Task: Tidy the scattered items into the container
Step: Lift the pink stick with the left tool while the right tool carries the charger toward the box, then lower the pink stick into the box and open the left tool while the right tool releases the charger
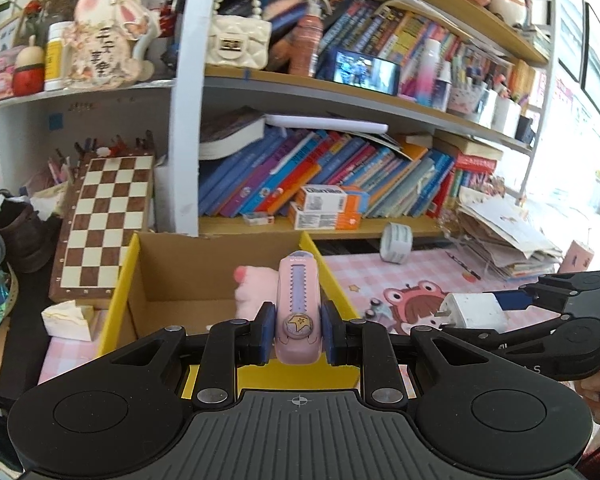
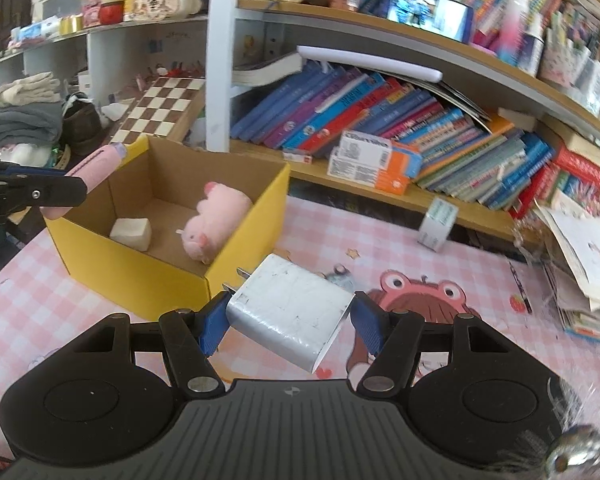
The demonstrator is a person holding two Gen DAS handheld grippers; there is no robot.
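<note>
A pink utility knife [image 1: 298, 308] is clamped between the jaws of the left gripper [image 1: 299, 334], held above the near edge of the yellow cardboard box [image 2: 236, 264]. A white charger plug [image 2: 290, 312] is pinched by the right gripper [image 2: 288, 320], just right of the box. Inside the box a pink plush pig [image 2: 214, 220] and a white block [image 2: 132, 232] are seen.

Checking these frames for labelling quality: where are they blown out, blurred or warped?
Left wrist view: window side at right is overexposed; shelves bow from fisheye; pink utility knife sharp. Right wrist view: upper-right shelf items smeared by blur; white charger crisp, slight glare on its face.
</note>
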